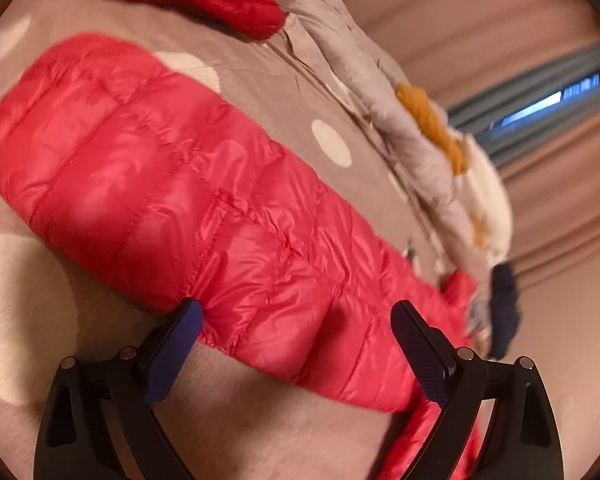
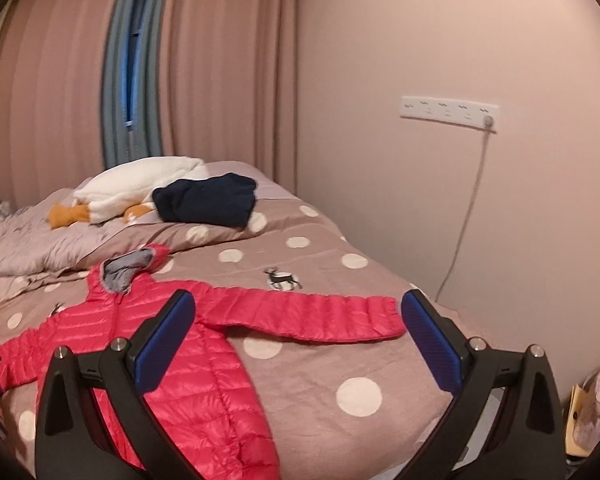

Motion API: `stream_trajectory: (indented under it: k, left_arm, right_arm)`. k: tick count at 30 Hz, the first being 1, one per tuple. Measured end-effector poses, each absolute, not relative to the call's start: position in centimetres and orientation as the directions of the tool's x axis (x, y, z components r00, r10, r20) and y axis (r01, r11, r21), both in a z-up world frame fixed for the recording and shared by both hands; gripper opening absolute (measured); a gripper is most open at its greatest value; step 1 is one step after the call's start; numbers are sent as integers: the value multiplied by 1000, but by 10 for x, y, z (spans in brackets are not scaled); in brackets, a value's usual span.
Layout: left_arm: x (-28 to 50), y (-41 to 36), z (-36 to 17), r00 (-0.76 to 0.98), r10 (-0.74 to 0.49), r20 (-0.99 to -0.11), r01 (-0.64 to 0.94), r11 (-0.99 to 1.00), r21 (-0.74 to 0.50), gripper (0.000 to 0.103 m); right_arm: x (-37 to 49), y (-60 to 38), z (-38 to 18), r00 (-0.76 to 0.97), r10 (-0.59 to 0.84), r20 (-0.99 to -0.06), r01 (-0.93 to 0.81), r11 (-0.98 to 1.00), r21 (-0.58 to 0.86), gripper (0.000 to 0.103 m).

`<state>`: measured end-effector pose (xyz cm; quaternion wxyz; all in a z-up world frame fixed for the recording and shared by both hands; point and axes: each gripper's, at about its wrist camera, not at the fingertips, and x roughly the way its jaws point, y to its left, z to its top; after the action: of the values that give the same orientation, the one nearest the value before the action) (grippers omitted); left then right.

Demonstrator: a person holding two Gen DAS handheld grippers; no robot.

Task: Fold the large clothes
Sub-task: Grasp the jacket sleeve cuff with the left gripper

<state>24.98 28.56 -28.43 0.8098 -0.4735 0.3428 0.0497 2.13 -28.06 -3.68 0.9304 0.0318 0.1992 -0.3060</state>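
On dotted bedspread [image 2: 352, 280]: red quilted jacket [image 2: 204, 364] spread flat; both hand-held grippers wide, empty.

Left hand-held gripper [image 1: 296, 320] gaping, right hand-held gripper [image 2: 298, 312] gaping

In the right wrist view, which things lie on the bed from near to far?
Red puffer jacket → deer print on the bedspread → navy garment → white plush toy.

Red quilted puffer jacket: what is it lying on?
The red quilted puffer jacket lies spread on a taupe bedcover with white dots. Whatever lies beneath the jacket's body is covered.
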Motion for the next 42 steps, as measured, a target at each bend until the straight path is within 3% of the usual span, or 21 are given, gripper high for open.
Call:
stream_trajectory:
  k: [2, 5, 12, 16, 22, 27, 32, 37, 39, 42]
  left_arm:
    - [246, 297, -289, 788, -275, -552, -401, 450, -798, 83]
    - [242, 310, -296, 787, -310, -533, -401, 398, -825, 75]
    - [193, 331, -309, 895, -317, -315, -282, 146, -948, 74]
    - [200, 331, -305, 863, -350, -365, -324, 171, -930, 74]
    - [186, 332, -292, 850, -152, -504, -467, 223, -856, 74]
    - [188, 334, -292, 843, -101, -529, -496, 234, -836, 75]
    - [213, 333, -289, 833, -38, -552, -509, 339, -791, 87]
    - [226, 333, -295, 858, -83, -507, -449, 358, -819, 87]
    - [225, 337, -298, 875, -106, -472, -420, 319, -850, 80]
    - [227, 347, -315, 885, -159, -438, -402, 213, -891, 52]
  right_arm:
    - [21, -288, -43, 724, -557, -406, 593, 804, -45, 103]
    - [23, -298, -53, 702, -562, -437, 616, 787, -23, 103]
    - [34, -295, -69, 685, -572, -451, 625, 780, -40, 103]
    - [47, -291, -78, 696, -546, -466, 593, 803, -56, 103]
    - [60, -291, -92, 679, -548, -488, 593, 801, -73, 103]
    - [65, -291, -99, 670, -542, -506, 589, 804, -81, 103]
    - [60, -292, -98, 668, -559, -492, 597, 797, -96, 103]
    - [55, -300, -99, 660, -568, -492, 618, 783, -74, 103]
    - [55, -303, -102, 661, -563, -496, 620, 782, -61, 103]
    - [58, -313, -108, 672, -545, -502, 618, 786, -27, 103]
